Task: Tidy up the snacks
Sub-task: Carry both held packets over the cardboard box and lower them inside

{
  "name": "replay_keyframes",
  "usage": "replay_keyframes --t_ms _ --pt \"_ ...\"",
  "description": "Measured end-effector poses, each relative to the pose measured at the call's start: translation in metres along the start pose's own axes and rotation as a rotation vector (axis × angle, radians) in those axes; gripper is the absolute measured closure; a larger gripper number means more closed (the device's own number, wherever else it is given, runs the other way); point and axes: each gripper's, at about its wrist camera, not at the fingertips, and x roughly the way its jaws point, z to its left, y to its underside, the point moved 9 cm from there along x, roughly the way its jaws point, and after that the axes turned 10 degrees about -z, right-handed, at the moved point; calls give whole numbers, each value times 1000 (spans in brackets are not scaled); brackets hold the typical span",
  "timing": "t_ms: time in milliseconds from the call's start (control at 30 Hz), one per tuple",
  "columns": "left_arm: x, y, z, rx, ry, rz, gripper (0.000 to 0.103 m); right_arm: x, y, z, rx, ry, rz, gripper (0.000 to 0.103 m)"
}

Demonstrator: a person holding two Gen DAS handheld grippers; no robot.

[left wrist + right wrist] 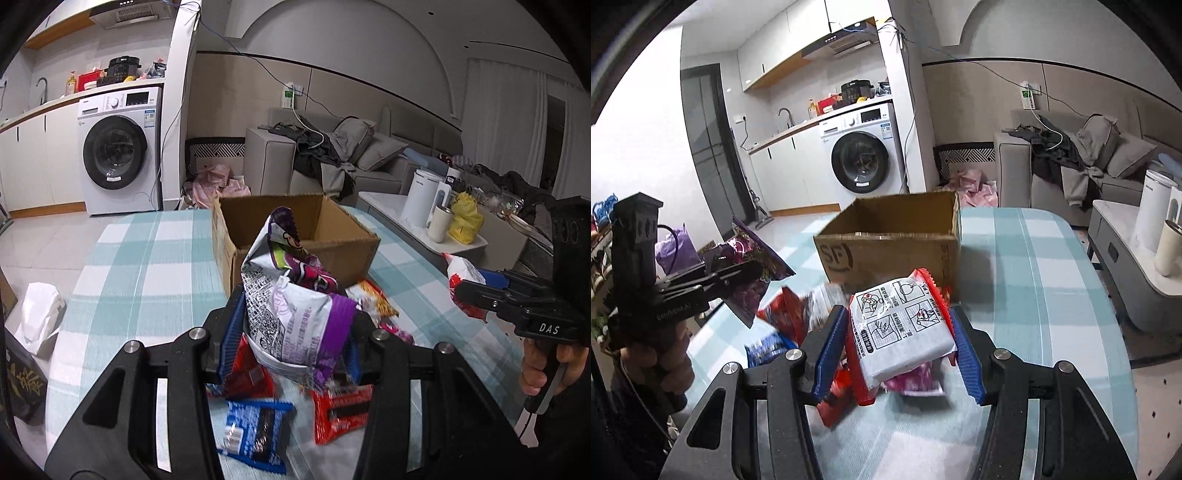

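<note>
- Two grippers are up off the table at once, each with one packet, which I take as the person loading the box two at a time.
- Left gripper [291, 328]: its blue pads are pinched in on a purple-and-white snack bag [295, 295]. The grip sits low on the bag, so the crumpled top stands free above the fingers.
- Right gripper [901, 347]: its jaws are clamped on a white-and-red packet [901, 325] lying flat between the pads, printed instruction panel facing up. Held flat like that, it looks likely to slide into the box without catching.
- One cardboard box [295, 229] stands open-topped on the checked tablecloth [140, 258], just beyond both held packets. It shows nothing inside from either view, and I judge it to be where the snacks are meant to go.
- Loose snacks lie in a heap on the cloth between the person and the box. Under the left gripper I count one blue packet [255, 432], one red packet [343, 410] beside it, another red one partly hidden behind the left pad, and an orange-red bag [373, 299] near the box's corner. A pink wrapper edge peeks out too.
- That makes at least four or five still waiting. Blur hides an exact total.
- One white paper bag [38, 317] sits apart at the cloth's left edge.
</note>
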Motion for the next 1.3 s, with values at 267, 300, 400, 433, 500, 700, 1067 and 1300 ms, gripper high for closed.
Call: replay_keyframes --t_ms 267,300,400,433,500,700,1067,1300 --pt "19 -26 -2 19 -9 -21 61 13 -34 3 -10 -5 -25 47" --pt "22 -30 -2 26 -9 -23 61 15 -37 2 -10 -3 -28 47" --pt "30 -40 -1 30 -10 -36 61 24 -47 -1 3 -2 -31 47" --pt "33 -44 0 31 -14 -41 61 27 -51 -2 6 -2 -31 47" --pt "38 -51 3 30 -17 -48 61 33 -58 -5 9 7 -35 47" --pt "58 -64 12 16 -20 -42 61 54 -74 -11 22 10 -37 47" --pt "114 -65 23 0 -22 8 61 102 -81 -10 35 -6 7 46" --pt "153 -54 24 4 -23 46 61 129 -78 -17 50 -10 34 46"
